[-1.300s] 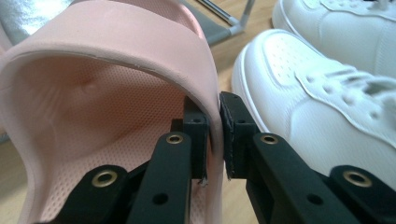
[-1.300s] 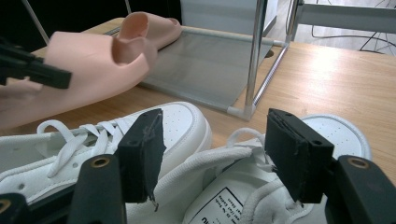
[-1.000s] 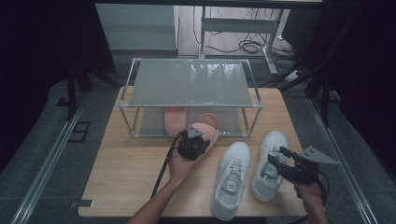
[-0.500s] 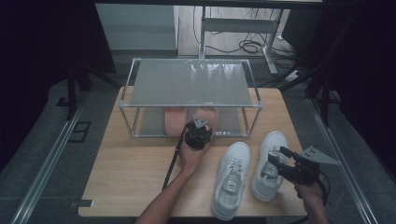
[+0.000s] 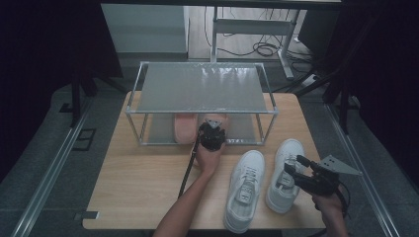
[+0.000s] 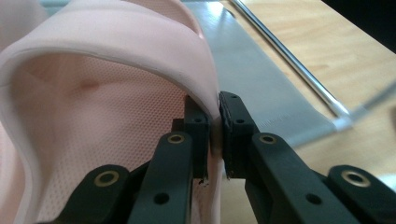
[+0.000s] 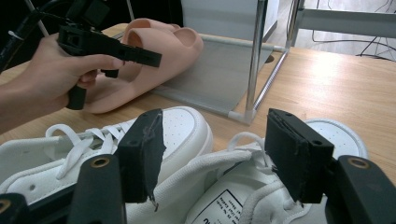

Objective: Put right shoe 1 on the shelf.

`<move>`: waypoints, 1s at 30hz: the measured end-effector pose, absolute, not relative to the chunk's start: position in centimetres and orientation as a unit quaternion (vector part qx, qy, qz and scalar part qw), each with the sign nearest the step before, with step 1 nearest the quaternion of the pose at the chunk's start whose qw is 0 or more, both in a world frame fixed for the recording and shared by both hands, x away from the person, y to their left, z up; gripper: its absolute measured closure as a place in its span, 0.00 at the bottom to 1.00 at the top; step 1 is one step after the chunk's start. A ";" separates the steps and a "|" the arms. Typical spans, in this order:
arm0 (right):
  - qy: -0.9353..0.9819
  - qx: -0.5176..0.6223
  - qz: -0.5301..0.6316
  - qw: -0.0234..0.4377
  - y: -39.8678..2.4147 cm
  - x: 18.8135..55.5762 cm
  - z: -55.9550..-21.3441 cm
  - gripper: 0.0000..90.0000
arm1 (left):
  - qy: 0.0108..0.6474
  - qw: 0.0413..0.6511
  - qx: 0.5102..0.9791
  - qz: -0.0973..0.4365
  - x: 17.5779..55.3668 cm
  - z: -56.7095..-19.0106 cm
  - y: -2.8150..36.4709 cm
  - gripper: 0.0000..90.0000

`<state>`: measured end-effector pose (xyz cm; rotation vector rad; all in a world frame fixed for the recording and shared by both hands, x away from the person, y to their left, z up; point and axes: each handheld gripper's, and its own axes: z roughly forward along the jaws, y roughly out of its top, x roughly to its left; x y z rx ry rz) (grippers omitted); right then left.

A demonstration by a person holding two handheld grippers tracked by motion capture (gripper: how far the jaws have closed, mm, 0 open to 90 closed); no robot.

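A pink slipper (image 6: 102, 93) hangs by its strap edge between the pads of my left gripper (image 6: 215, 126), which is shut on it. In the high view my left gripper (image 5: 213, 126) holds this slipper (image 5: 219, 118) at the front of the rack's lower shelf (image 6: 261, 84), beside a second pink slipper (image 5: 185, 127). Two white sneakers (image 5: 244, 190) (image 5: 284, 175) lie on the table's near right. My right gripper (image 5: 296, 168) hovers open over the right sneaker (image 7: 243, 196), with its laces below the jaws. The right gripper view also shows the left gripper (image 7: 149, 58) at the slipper (image 7: 173, 46).
A metal-framed rack (image 5: 202, 111) with a grey top shelf stands at the back of the wooden table (image 5: 138, 182). Its corner post (image 7: 254, 56) rises just beyond the sneakers. A black cable (image 5: 188, 170) trails from the left gripper toward the near edge.
My left hand has moved away from the near edge and a little down, carrying the pink slipper farther in under the rack's top shelf. The right gripper and sneakers have stayed put.
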<state>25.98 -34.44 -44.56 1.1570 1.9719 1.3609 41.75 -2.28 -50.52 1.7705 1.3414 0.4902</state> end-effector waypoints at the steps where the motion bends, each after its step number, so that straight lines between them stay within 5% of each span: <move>1: 0.719 0.422 0.498 0.239 -34.5 26.0 -44.6 0.42 | 0.535 0.418 0.708 0.196 42.0 -50.6 -2.3 0.92; 15: 0.717 0.421 0.501 0.241 -34.6 25.7 -44.3 0.42 | 0.560 0.407 0.696 0.191 43.3 -50.9 -2.2 0.86; 30: 0.722 0.420 0.495 0.240 -34.2 25.8 -44.5 0.42 | 0.508 0.432 0.727 0.163 39.3 -49.6 1.0 0.74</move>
